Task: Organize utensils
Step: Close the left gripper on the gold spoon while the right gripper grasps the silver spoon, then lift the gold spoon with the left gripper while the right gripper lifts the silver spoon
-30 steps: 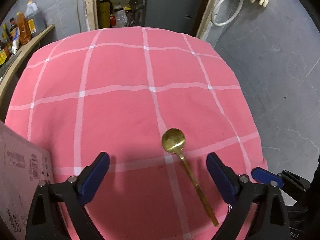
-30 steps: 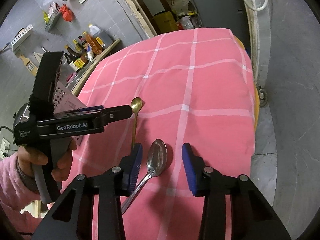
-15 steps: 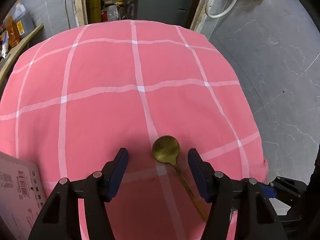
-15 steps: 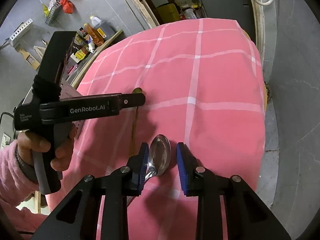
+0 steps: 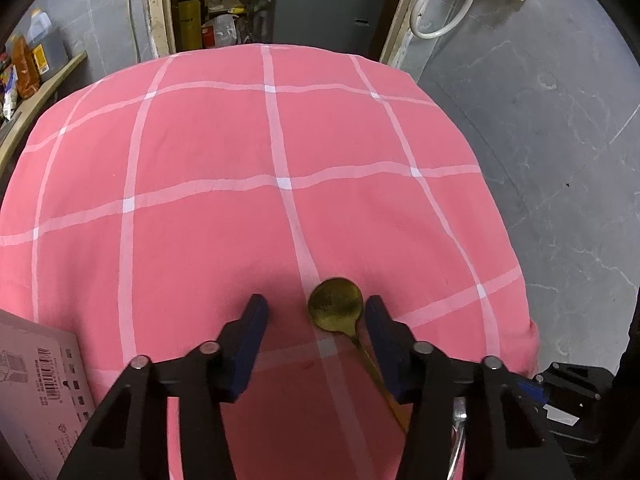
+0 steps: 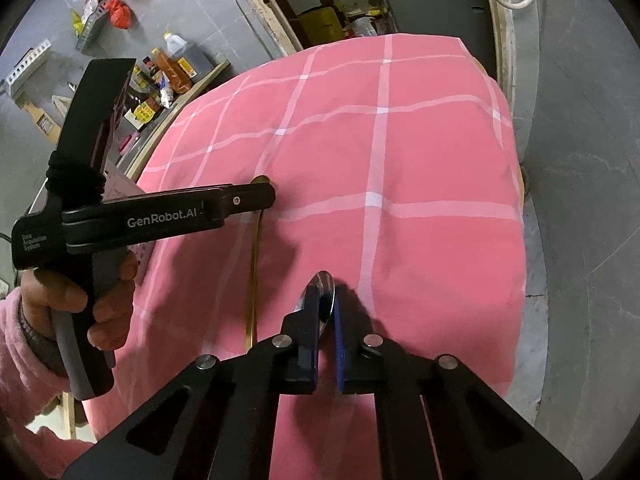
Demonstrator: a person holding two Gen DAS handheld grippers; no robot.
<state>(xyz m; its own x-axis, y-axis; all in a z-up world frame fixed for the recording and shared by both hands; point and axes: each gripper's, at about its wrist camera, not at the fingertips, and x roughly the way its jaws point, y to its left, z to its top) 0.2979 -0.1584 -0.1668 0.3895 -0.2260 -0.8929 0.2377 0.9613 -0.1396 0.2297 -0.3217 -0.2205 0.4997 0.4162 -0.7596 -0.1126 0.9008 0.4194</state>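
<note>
Mostly hidden: silver spoon (image 6: 325, 289) between fingers (image 6: 308, 320)

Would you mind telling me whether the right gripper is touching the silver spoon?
Touching. In the right wrist view the right gripper has its jaws shut on the silver spoon, whose bowl sticks out beyond the tips.

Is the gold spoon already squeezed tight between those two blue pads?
No. The gold spoon lies on the pink cloth with a clear gap beside it.

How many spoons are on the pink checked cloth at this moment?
2. A gold spoon lies on the cloth between the closing left gripper's jaws. A silver spoon is clamped in the shut right gripper. Others may lie out of view.
</note>
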